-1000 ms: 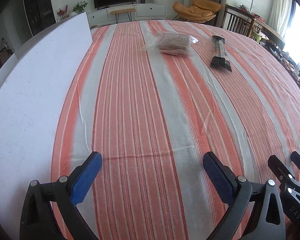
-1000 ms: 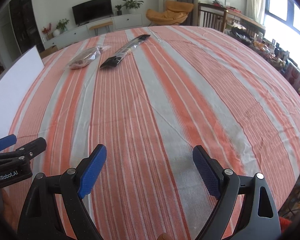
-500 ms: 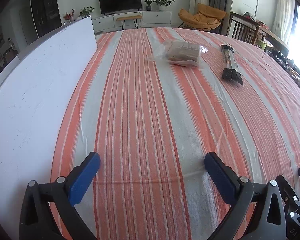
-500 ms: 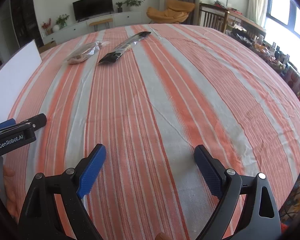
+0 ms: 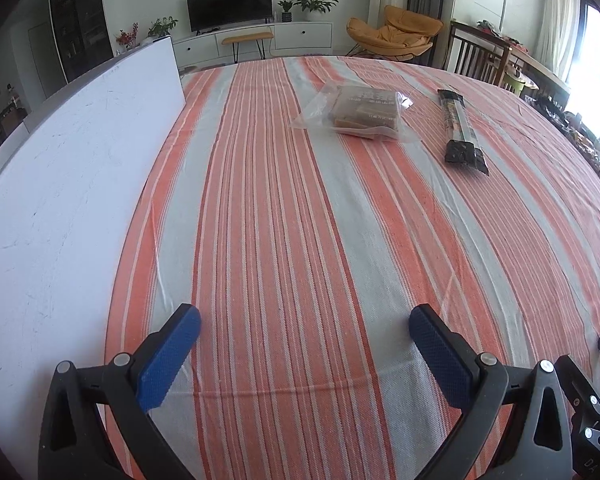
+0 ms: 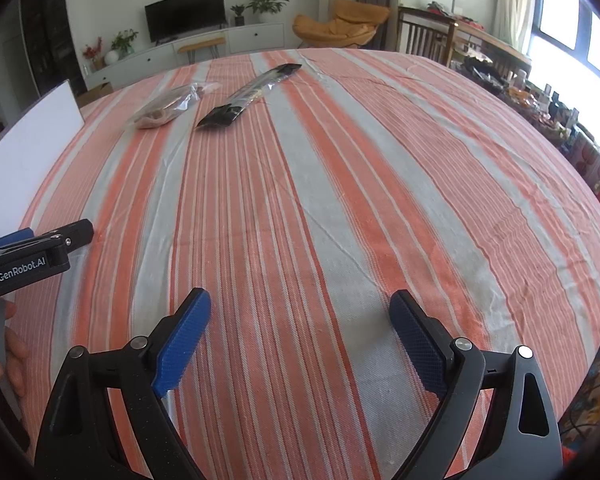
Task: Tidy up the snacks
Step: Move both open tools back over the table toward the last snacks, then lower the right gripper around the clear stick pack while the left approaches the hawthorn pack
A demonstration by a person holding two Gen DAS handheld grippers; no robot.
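the left gripper was held low over the near part of the striped tablecloth, its blue-padded fingers spread wide with only cloth seen between them. the right gripper was likewise held spread apart over the cloth, nothing between its fingers. the two tools were seen side by side: the left one's black body, lettered in white, showed at the left edge of the right wrist view, with part of a hand behind it.

two snacks were lying well apart from both grippers, on the far part of the table. a clear bag of brown bars was lying flat on the cloth, and just to its right a long, thin black-ended packet was lying beside it, not touching it. a white board was seen along the left side of the cloth. beyond the table a television, an orange chair and potted plants were visible.
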